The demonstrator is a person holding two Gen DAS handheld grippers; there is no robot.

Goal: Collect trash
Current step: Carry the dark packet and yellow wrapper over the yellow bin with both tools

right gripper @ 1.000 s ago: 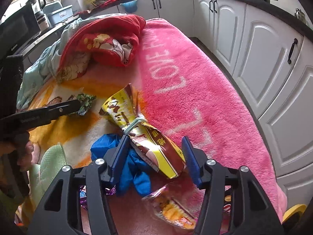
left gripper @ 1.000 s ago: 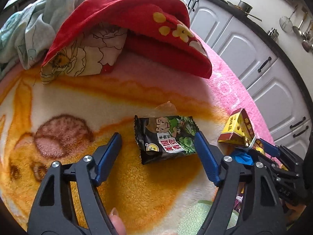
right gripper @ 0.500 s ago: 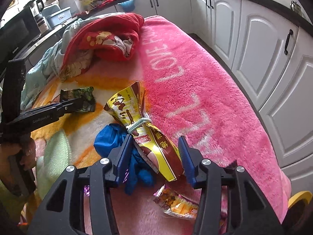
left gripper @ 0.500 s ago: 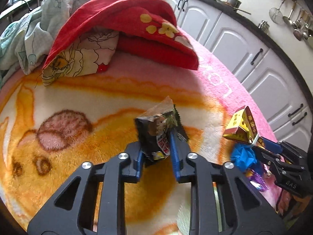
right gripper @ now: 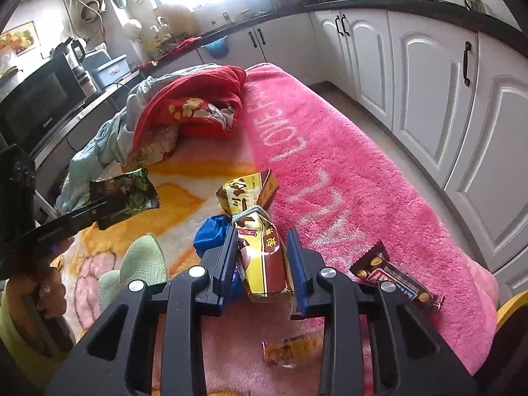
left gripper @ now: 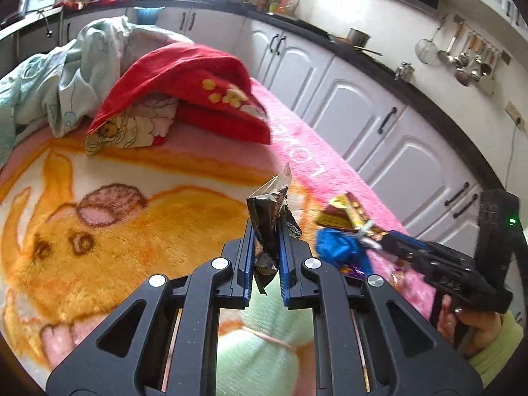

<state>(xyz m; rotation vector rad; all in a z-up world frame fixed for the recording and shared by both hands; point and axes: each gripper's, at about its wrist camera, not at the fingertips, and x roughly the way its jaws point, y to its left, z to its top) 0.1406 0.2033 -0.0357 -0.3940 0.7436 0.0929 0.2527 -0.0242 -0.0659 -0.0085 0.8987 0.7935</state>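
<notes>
Left tool (left gripper: pixel 266 247): clamped tight on a dark green snack wrapper (left gripper: pixel 269 217), held clear above the blanket (left gripper: pixel 132 231); in the right wrist view the wrapper hangs at centre left. Right tool (right gripper: pixel 262 257): jaws closing, with a yellow-and-brown snack bag (right gripper: pixel 260 250) tied with string between them, pads against its sides. A blue crumpled item (right gripper: pixel 211 234) lies just left of that bag. A chocolate bar wrapper (right gripper: pixel 396 277) rests on the pink blanket area at lower right. Red bedding (left gripper: pixel 184 89) sits upper centre.

Left gripper (left gripper: pixel 266 247) clamped tight; right gripper (right gripper: pixel 262 257) fingers closing.
</notes>
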